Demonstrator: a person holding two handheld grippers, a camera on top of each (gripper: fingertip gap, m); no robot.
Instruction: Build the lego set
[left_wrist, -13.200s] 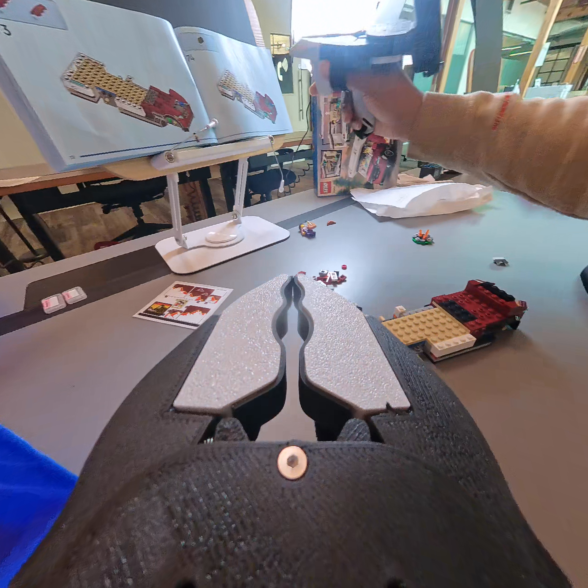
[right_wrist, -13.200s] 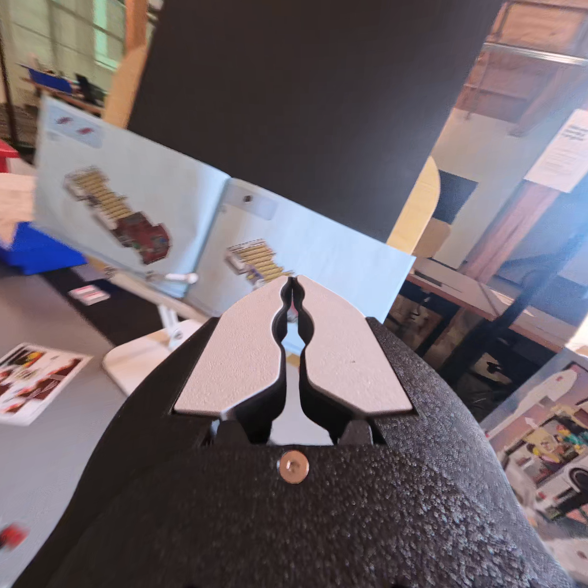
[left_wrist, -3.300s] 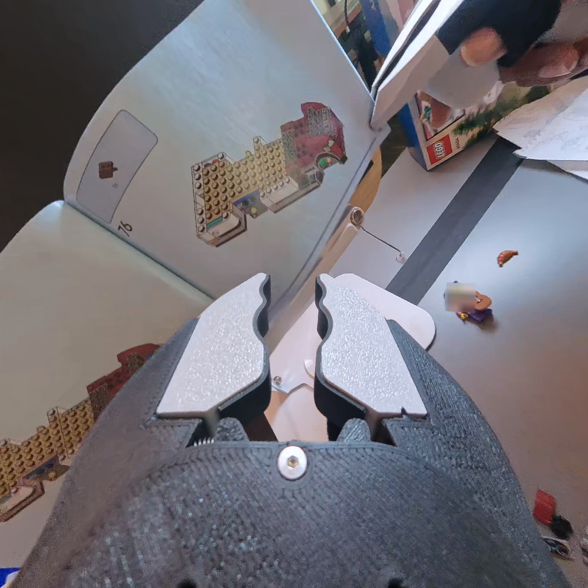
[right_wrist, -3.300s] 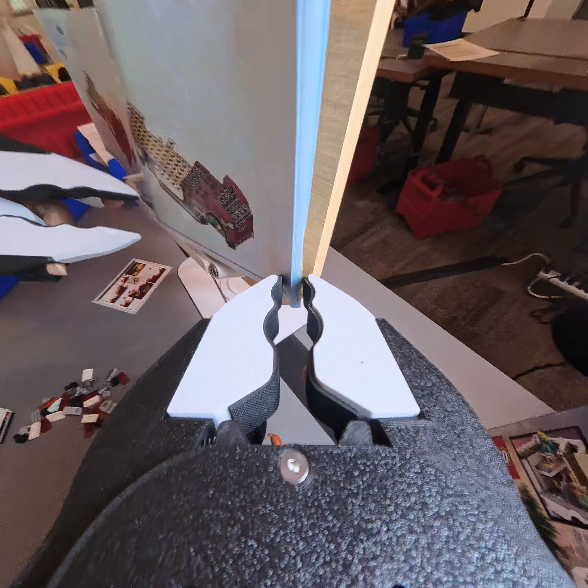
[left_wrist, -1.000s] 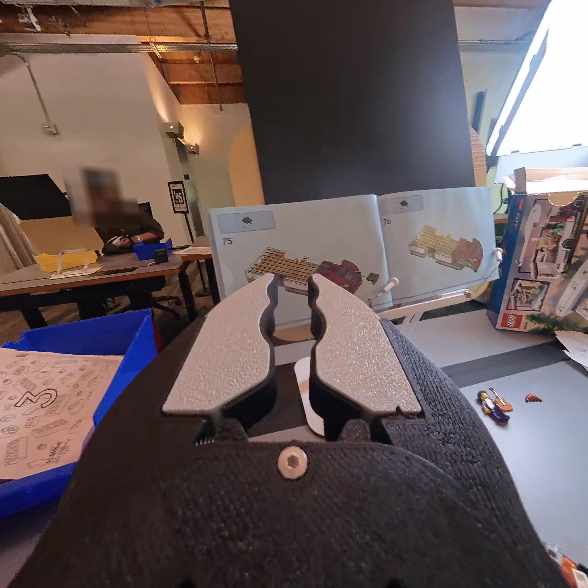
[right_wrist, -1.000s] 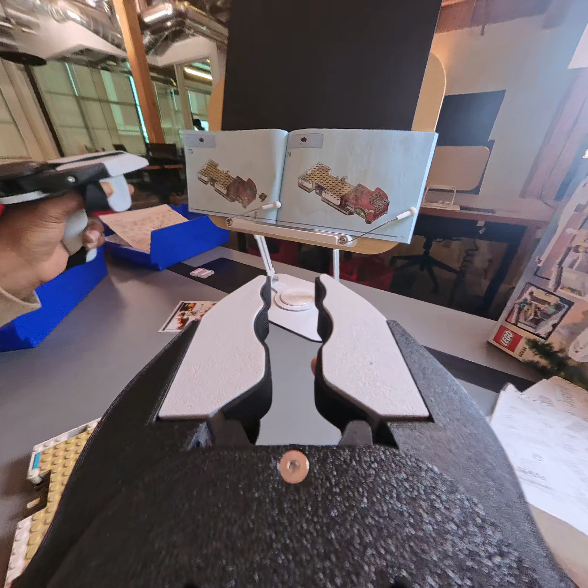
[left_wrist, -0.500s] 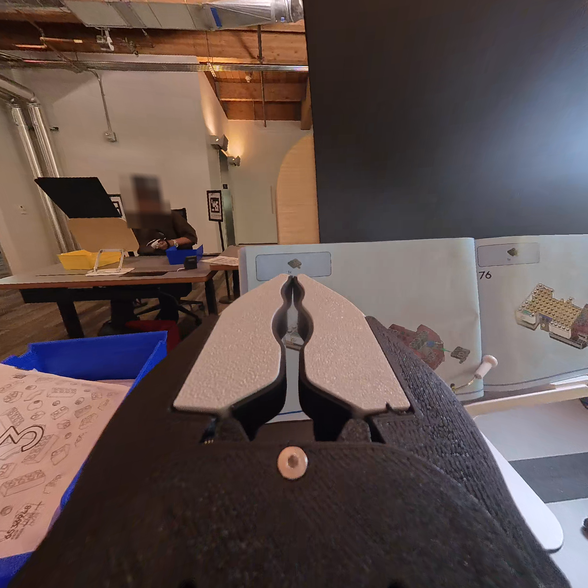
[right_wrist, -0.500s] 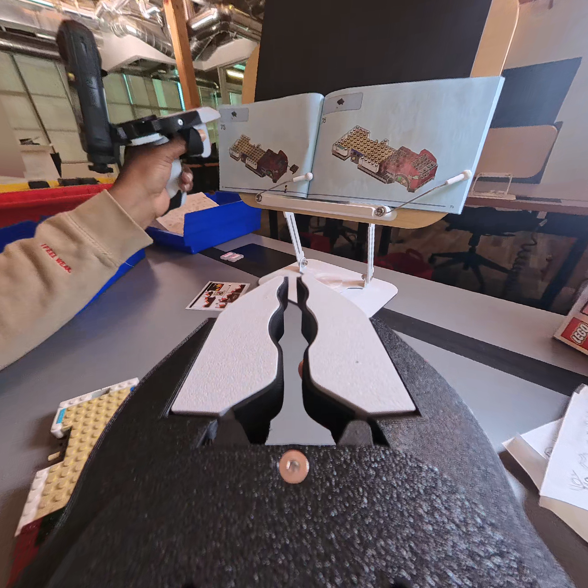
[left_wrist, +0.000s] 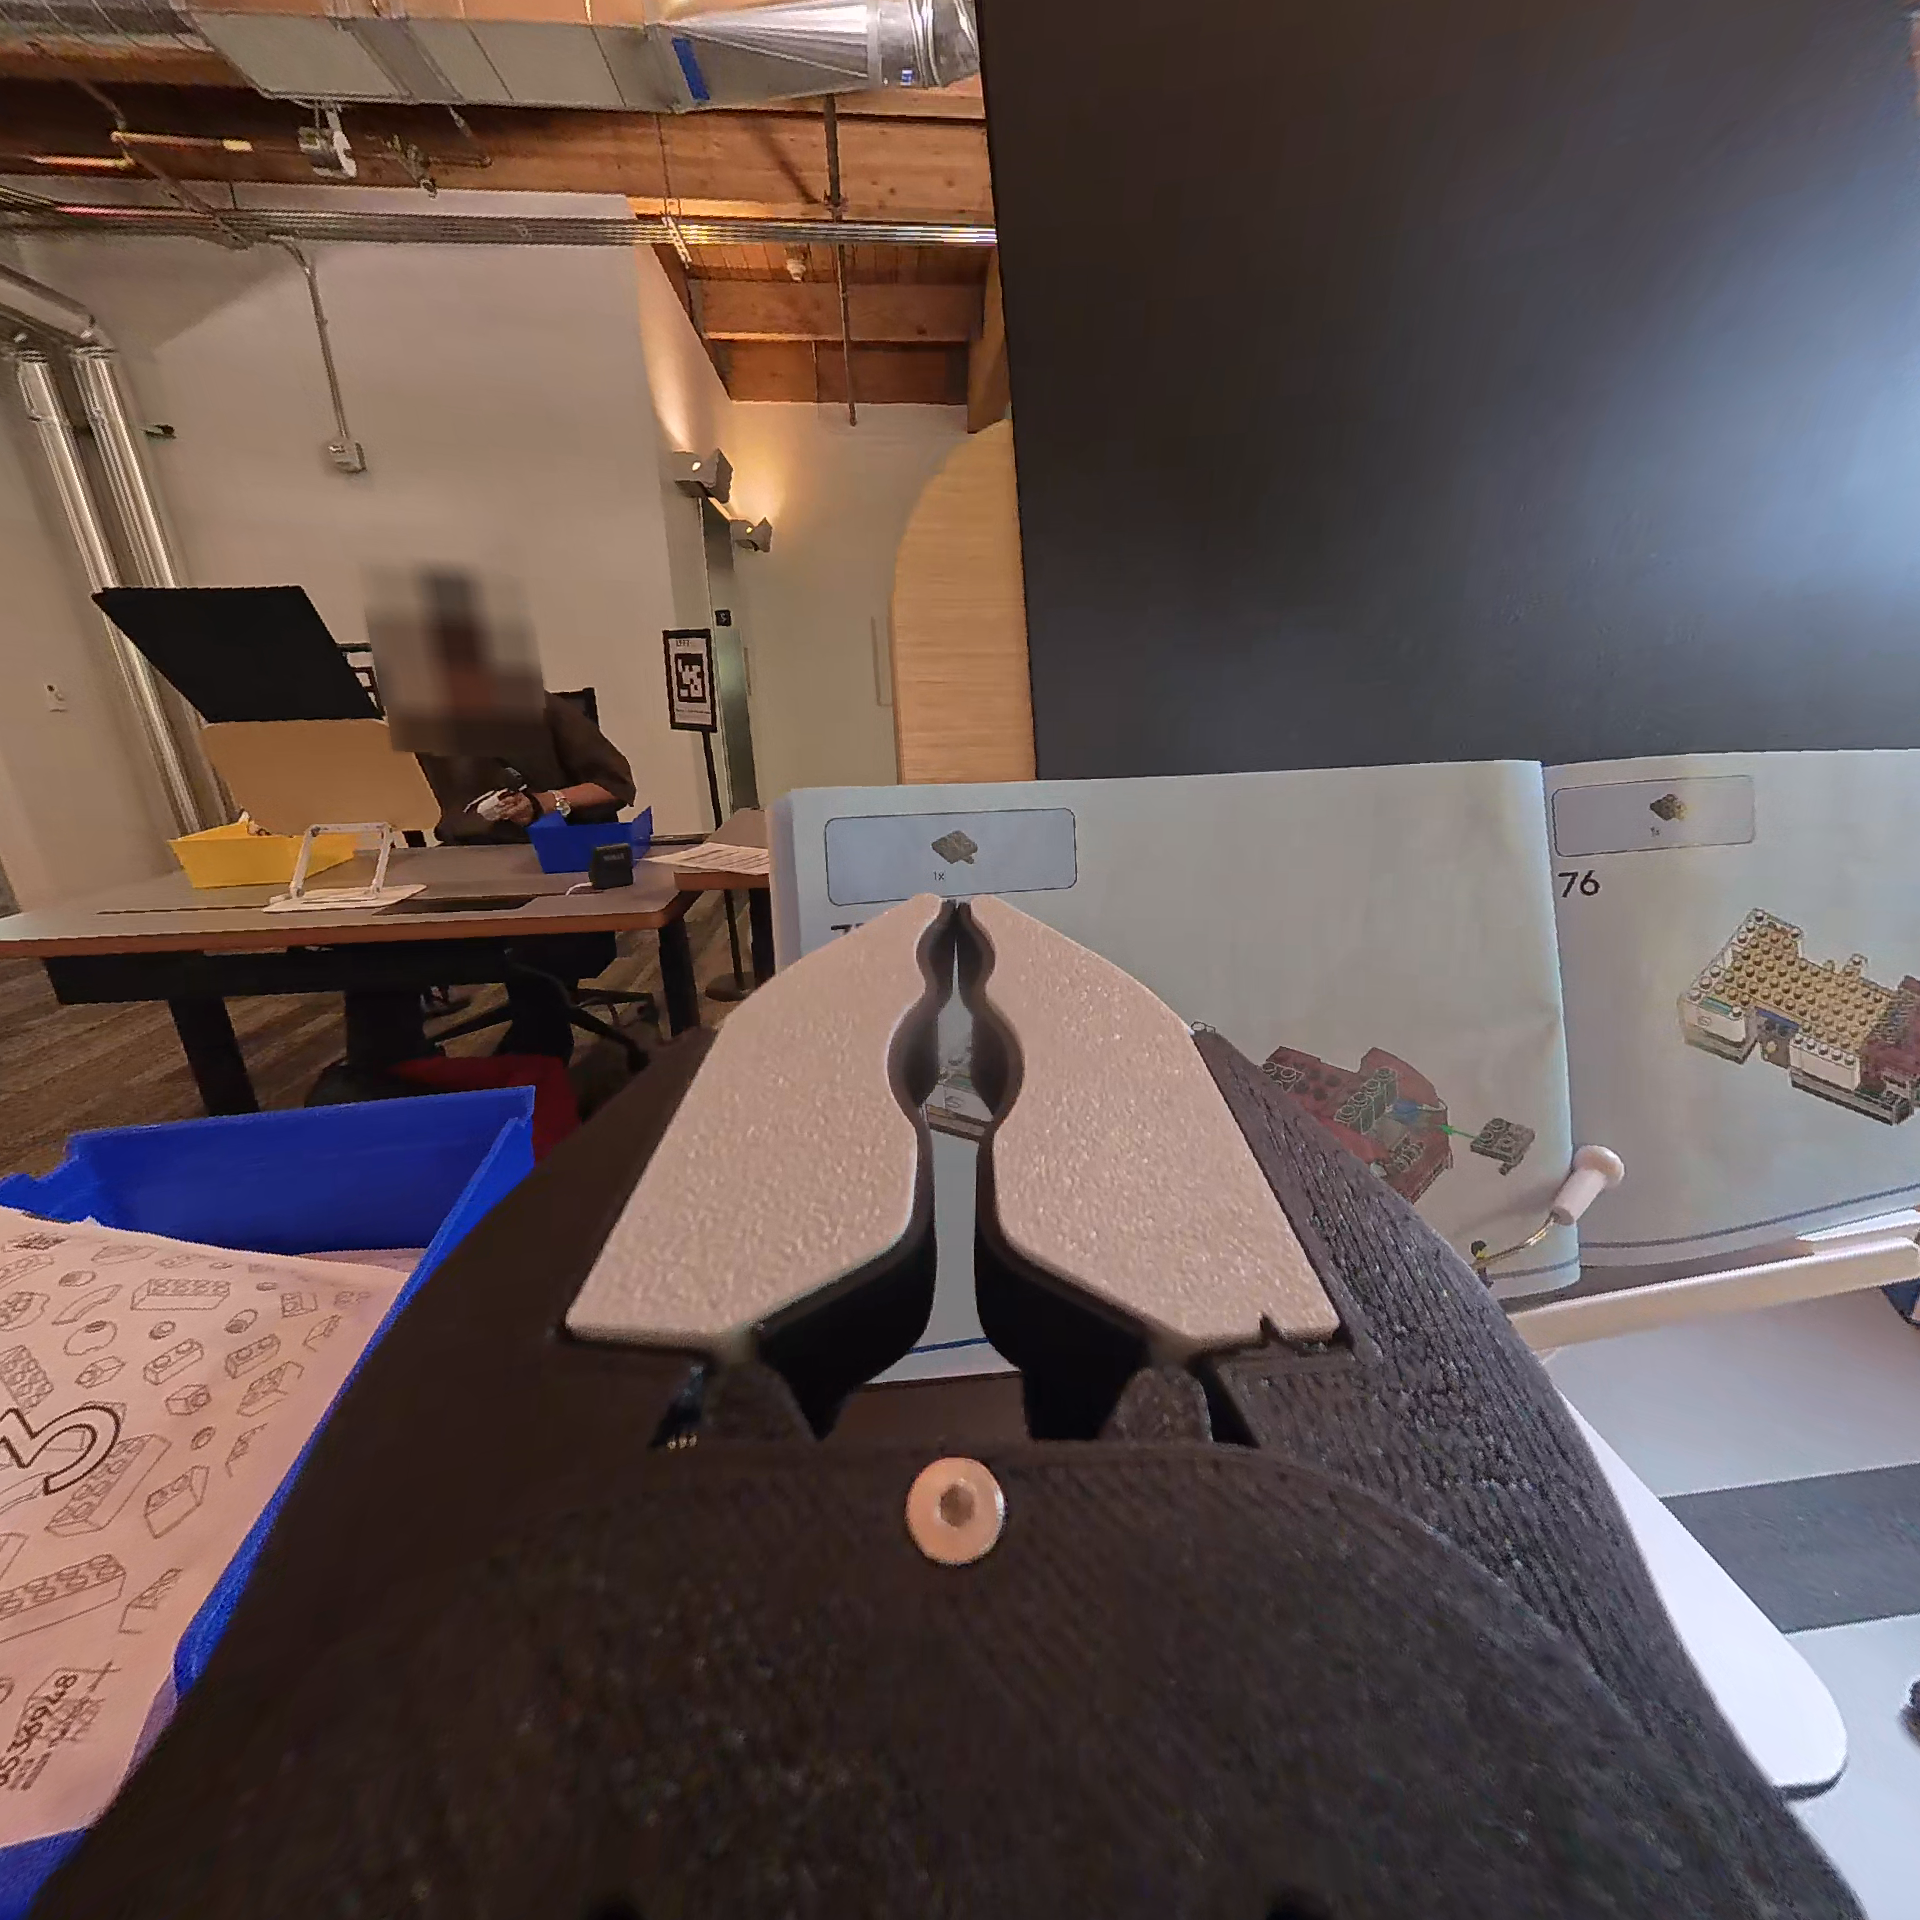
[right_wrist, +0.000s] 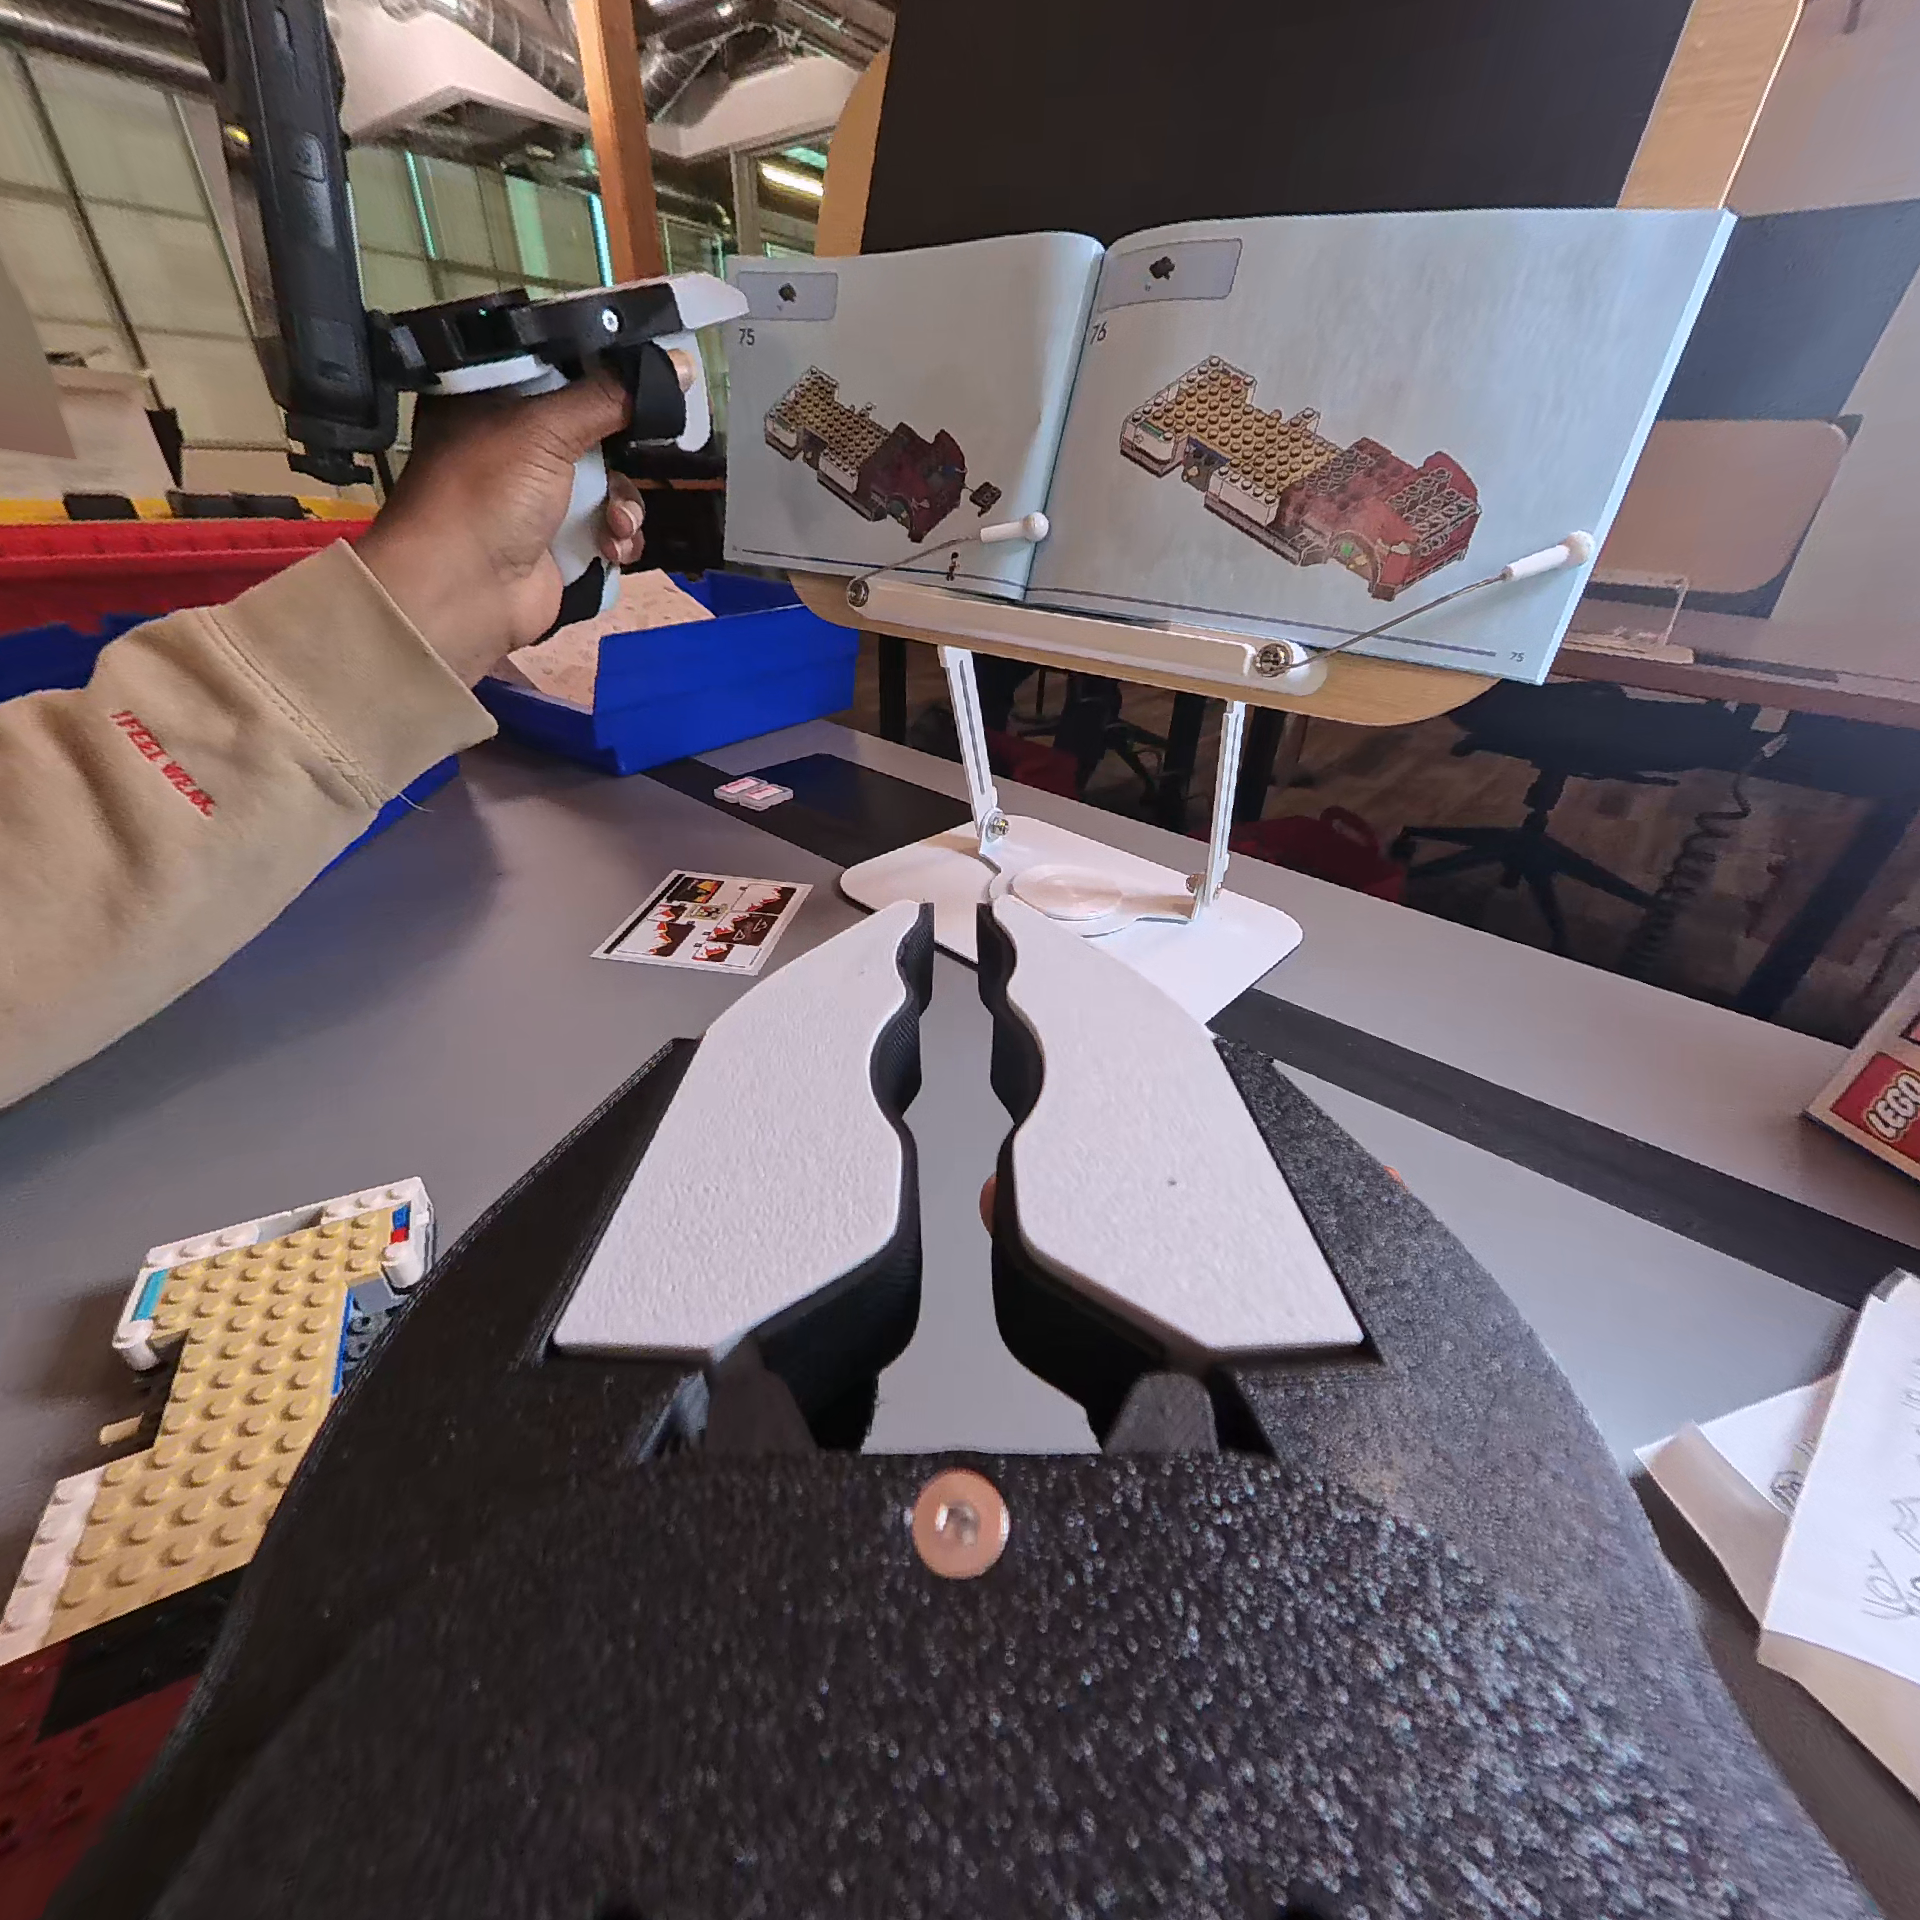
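Note:
An open instruction booklet (right_wrist: 1351, 343) rests on a white stand (right_wrist: 1081, 904). It also fills the right half of the left wrist view (left_wrist: 1299, 935). My left gripper (left_wrist: 956, 909) is shut with nothing between its pads. It is held up close in front of the booklet's left page. In the right wrist view it (right_wrist: 712, 296) sits by that page's top left corner, in a hand (right_wrist: 499, 499). My right gripper (right_wrist: 956, 914) is open by a narrow gap and empty, low over the grey table (right_wrist: 468, 1039), pointing at the stand's base. A tan, white and red brick model (right_wrist: 208, 1382) lies to its left.
A sticker sheet (right_wrist: 707, 920) lies left of the stand. A blue bin (left_wrist: 260, 1174) holding a printed paper bag (left_wrist: 125, 1403) stands at the left. A toy box (right_wrist: 1881, 1091) and white papers (right_wrist: 1818, 1507) are at the right. A person (left_wrist: 509, 769) sits at a far table. Tip to tip, the grippers are about 35 cm apart.
In the last second my left jaws closed on air and the gripper moved closer to the left page. My right jaws narrowed, then eased slightly apart, and it drew nearer the stand.

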